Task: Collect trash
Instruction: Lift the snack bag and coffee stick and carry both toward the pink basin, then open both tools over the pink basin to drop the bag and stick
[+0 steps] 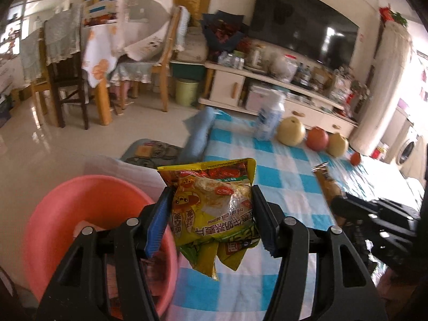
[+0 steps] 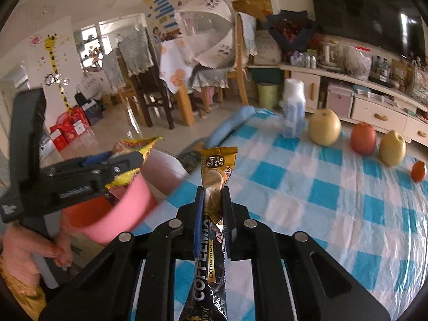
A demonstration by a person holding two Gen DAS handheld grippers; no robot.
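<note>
**Over the basin edge: both tools loaded**

At the table's left edge, my left gripper [image 1: 211, 214] clamps the yellow oatmeal packet [image 1: 214, 208] beside the pink basin [image 1: 53, 214], evidently for dropping. My right gripper [image 2: 214, 208] pinches the coffee sachet [image 2: 216, 176] above the checked tablecloth [image 2: 321, 200].

two pears [image 2: 325, 126] [image 2: 392, 148], one apple [image 2: 363, 138], one bottle [image 2: 293, 108], two wrappers [image 1: 214, 208] [image 2: 214, 214], one pink basin [image 1: 80, 214].

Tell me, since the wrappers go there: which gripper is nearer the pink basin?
Left. The left gripper, holding the yellow snack bag, is by the pink basin rim; the right gripper, gripping the coffee sachet, is over the tablecloth.
</note>
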